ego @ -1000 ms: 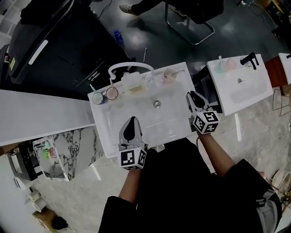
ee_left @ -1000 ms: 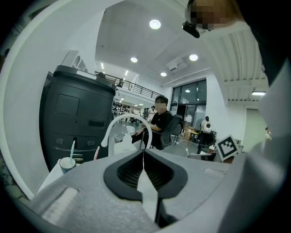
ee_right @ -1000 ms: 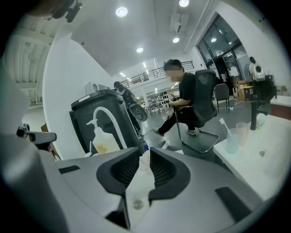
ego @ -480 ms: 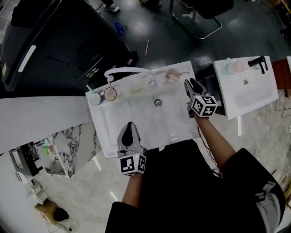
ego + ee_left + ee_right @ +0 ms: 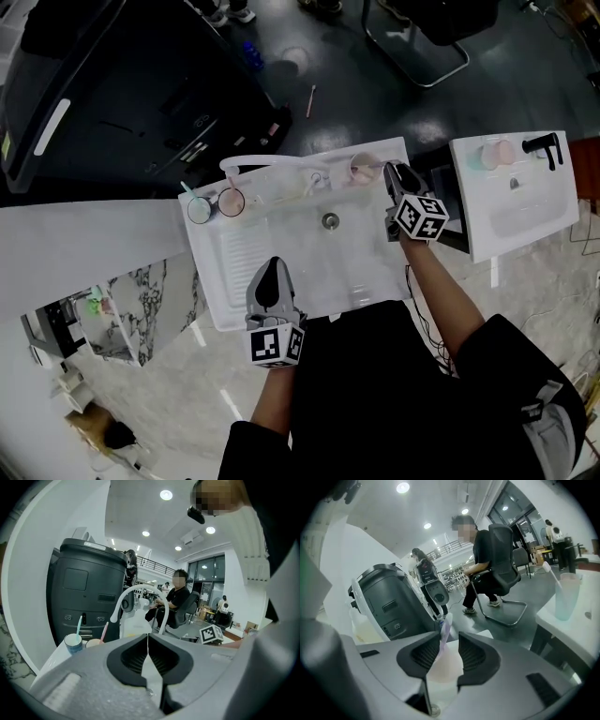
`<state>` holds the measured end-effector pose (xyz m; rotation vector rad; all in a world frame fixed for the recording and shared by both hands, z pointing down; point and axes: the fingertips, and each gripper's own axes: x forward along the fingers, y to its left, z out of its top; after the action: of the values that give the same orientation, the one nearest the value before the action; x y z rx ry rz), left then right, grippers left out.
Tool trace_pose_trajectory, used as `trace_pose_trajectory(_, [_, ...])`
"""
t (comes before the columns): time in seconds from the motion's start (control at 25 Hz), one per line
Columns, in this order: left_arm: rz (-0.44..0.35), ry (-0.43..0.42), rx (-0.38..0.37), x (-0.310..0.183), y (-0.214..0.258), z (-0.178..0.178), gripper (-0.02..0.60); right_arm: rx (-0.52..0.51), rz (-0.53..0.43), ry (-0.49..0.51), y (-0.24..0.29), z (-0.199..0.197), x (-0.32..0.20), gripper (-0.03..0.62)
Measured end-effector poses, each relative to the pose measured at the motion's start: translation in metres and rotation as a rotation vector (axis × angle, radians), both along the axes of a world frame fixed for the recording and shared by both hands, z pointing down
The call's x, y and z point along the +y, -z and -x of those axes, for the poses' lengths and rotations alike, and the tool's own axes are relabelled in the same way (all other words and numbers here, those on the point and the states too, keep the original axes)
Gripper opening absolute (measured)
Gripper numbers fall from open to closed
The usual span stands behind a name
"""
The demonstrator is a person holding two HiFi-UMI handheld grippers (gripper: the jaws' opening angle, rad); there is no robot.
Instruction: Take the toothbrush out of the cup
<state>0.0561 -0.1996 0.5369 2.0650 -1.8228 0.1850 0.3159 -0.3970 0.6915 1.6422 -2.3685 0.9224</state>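
A pale pink cup (image 5: 360,170) stands at the back right corner of the white sink (image 5: 291,272), with a pale toothbrush (image 5: 443,629) upright in it. My right gripper (image 5: 391,172) is right beside this cup. In the right gripper view the cup (image 5: 443,667) and the toothbrush sit between the jaws of that gripper (image 5: 449,651), which are opening; the pads do not press on them. My left gripper (image 5: 272,273) hovers over the sink's front edge, shut and empty (image 5: 148,656). At the back left stand a teal cup (image 5: 199,210) and a pink cup (image 5: 231,201), each holding a toothbrush.
A white arched faucet (image 5: 272,161) spans the sink's back rim. A second sink (image 5: 516,202) with cups and a black tap (image 5: 543,146) stands to the right. Behind the sink is a large black machine (image 5: 112,84). A chair (image 5: 417,37) stands on the dark floor.
My right gripper has moved from the sink's right edge back to the pink cup at the rear corner. The left gripper has stayed over the front of the sink.
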Motion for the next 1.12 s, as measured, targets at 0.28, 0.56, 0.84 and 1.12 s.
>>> trace_pose_trajectory(0.28, [0.001, 0.012, -0.007, -0.008, -0.002, 0.0, 0.02, -0.016, -0.016, -0.002, 0.001, 0.003, -0.009, 0.103])
trace_pose_trajectory(0.56, [-0.004, 0.028, -0.002, -0.001, -0.001, 0.009, 0.02, -0.031, -0.05, 0.017, 0.011, 0.01, -0.013, 0.064])
trace_pose_trajectory(0.84, [-0.026, -0.041, 0.01, 0.008, 0.002, 0.007, 0.02, -0.052, -0.106, 0.024, 0.045, 0.015, -0.005, 0.046])
trace_pose_trajectory(1.12, [-0.089, -0.066, 0.036, 0.032, 0.021, 0.032, 0.02, -0.051, -0.171, -0.048, 0.093, 0.01, 0.024, 0.046])
